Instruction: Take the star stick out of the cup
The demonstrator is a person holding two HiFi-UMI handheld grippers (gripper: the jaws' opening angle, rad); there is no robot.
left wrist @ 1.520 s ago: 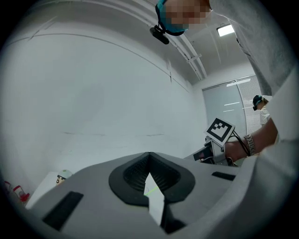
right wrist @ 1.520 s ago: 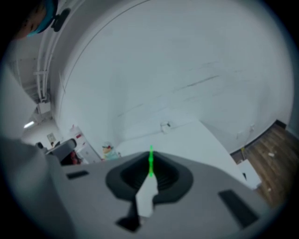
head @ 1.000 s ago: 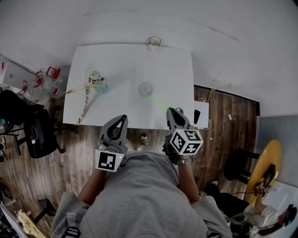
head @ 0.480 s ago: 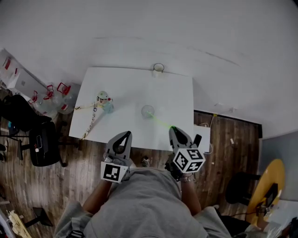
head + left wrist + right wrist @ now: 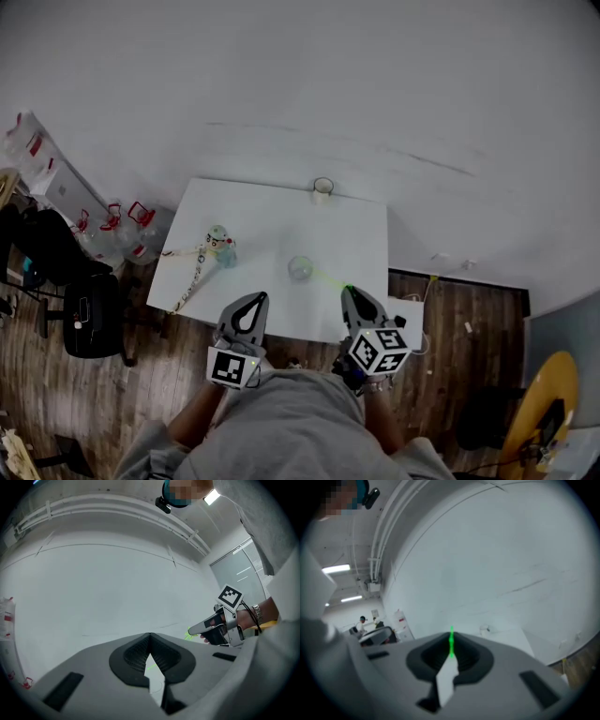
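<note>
A clear cup point(image 5: 300, 269) stands mid-table on the white table point(image 5: 262, 211). A thin green star stick point(image 5: 328, 279) slants from the cup's rim to my right gripper point(image 5: 345, 291), which is shut on it near the table's front edge. In the right gripper view the stick point(image 5: 451, 643) pokes up between the closed jaws. My left gripper point(image 5: 253, 300) is shut and holds nothing, at the front edge left of the cup. The left gripper view shows the right gripper point(image 5: 216, 626) with the green star point(image 5: 191, 632) at its tip.
A small toy figure with cords point(image 5: 218, 246) lies on the table's left part. A paper cup point(image 5: 322, 189) stands at the back edge. Water bottles point(image 5: 131, 225) and a black chair point(image 5: 89, 314) stand left of the table, a white box point(image 5: 410, 311) at its right.
The head view has pulled back, so the table looks smaller and lower in frame. Both grippers stay at the front edge, the right one still shut on the stick.
</note>
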